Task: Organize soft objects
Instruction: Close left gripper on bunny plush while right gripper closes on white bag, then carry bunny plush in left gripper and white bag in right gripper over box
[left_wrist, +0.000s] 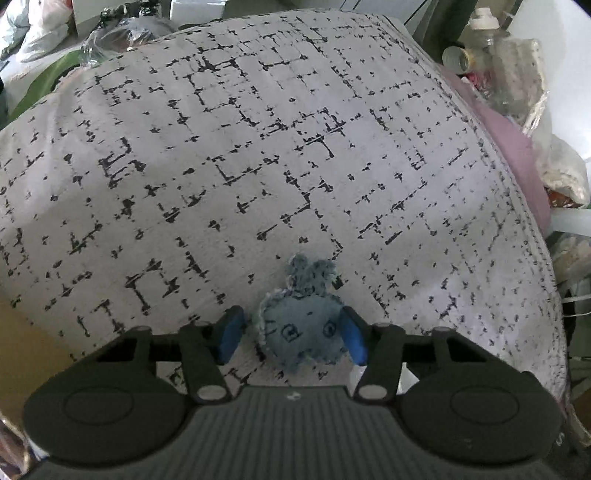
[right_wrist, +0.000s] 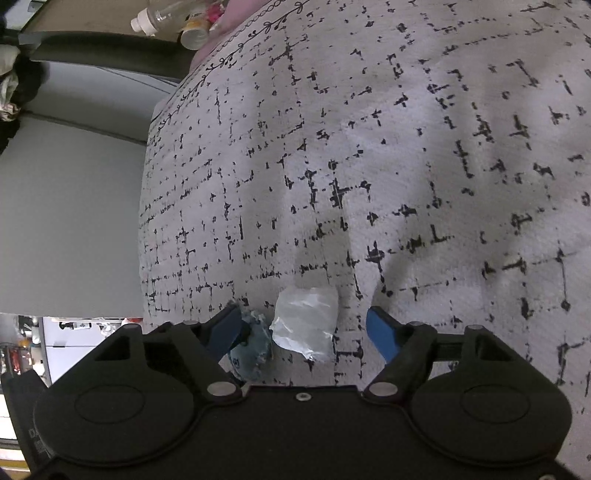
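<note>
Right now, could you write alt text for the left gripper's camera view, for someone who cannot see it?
A small blue denim toy with a drawn face lies on a grey cushion with black broken-grid marks, between the blue pads of the left gripper, which has not clamped it. Bottles and bags clutter the edges.

Count of what lies on and around the patterned fabric

One large white cushion (left_wrist: 280, 155) with black broken-grid marks; one small blue denim toy (left_wrist: 303, 325) with two ears and two drawn eyes; one crumpled white wrapper (right_wrist: 306, 323). Two tools: the left tool (left_wrist: 291, 334) and the right tool (right_wrist: 306, 328), each with two blue fingers. Beyond the cushion's edge, one clear bottle (right_wrist: 159, 16) with a white cap, one small tin (left_wrist: 458, 59), one pink cloth (left_wrist: 517, 155); the rest of the clutter is too jumbled to count.
</note>
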